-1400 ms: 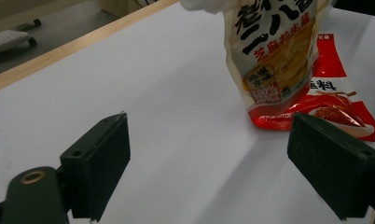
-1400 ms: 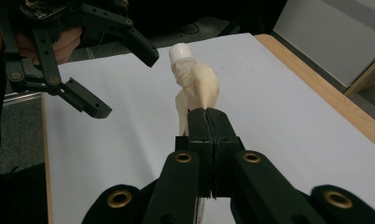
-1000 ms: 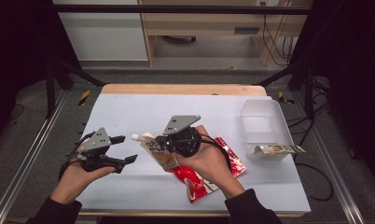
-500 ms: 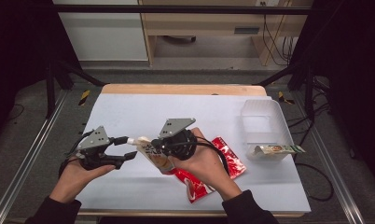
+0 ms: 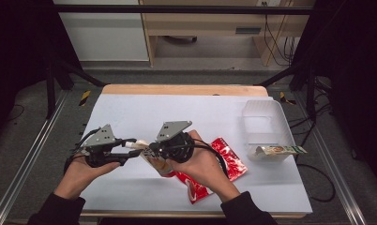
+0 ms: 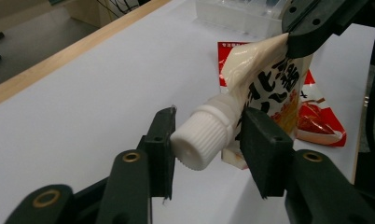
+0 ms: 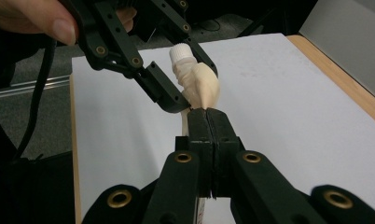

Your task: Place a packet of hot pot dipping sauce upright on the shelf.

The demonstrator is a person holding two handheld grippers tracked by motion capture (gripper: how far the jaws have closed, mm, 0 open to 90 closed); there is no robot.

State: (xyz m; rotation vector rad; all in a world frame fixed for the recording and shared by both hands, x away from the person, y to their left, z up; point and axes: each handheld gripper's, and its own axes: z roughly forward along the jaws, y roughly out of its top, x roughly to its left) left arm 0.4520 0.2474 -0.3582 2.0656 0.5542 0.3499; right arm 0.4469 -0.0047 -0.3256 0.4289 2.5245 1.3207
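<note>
Left gripper view shows your left gripper [image 6: 206, 142] jaws closing around the white cap [image 6: 202, 140], so seat them squarely before twisting while your right gripper [image 7: 207, 114], clamped tight, steadies the pouch [image 7: 200, 86].

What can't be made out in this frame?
- High view: the pouch sits under the right gripper and hand, label hidden.
- Left gripper view: whether the left gripper pads press the cap; pouch print cut off by the frame.
- Right gripper view: pouch body hidden behind its own jaws.
</note>
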